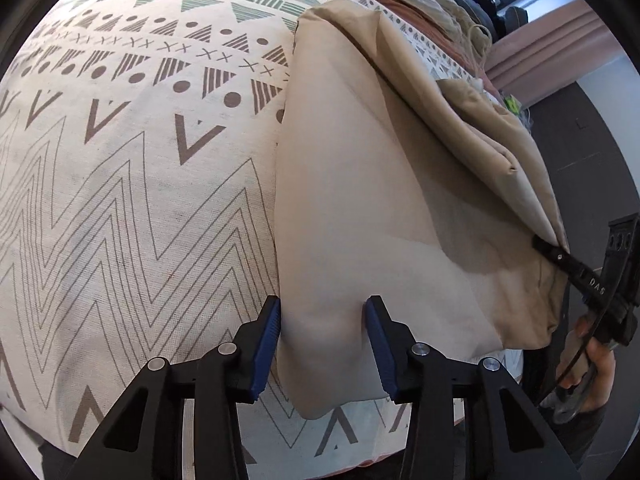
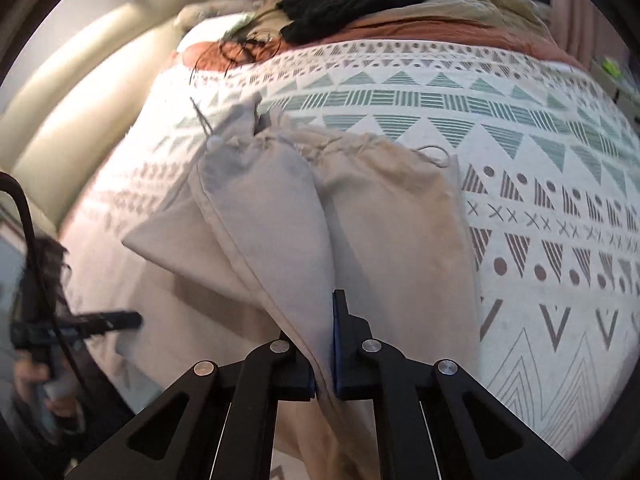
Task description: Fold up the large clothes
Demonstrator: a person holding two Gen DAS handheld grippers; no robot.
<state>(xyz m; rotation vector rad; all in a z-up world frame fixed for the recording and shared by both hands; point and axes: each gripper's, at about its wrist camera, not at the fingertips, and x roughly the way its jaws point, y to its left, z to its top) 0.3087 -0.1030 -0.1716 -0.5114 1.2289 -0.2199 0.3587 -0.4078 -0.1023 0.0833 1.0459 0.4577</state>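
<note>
The letters "DAS" are read in white on the black finger of the right gripper (image 1: 546,246), seen at the right edge of the left wrist view; no other writing can be made out. The beige garment (image 1: 360,184) is spread on a bed covered by a patterned bedspread (image 1: 132,152) of triangles, dots, crosses and zigzags. In the left wrist view the left gripper (image 1: 323,344) is seen with its blue pads spread either side of a bulge of the garment's lower edge; both pads are seen against the cloth, but whether they press it cannot be told. The right gripper is pressed together on a lifted fold of the garment, which is pulled taut. Only the right wrist view shows the gathered waistband with its drawstring (image 2: 434,156), a black cloth (image 2: 344,4) at the head of the bed and a blurred hand (image 2: 44,392) holding the left gripper. The garment's far end is cut off in the left wrist view.
</note>
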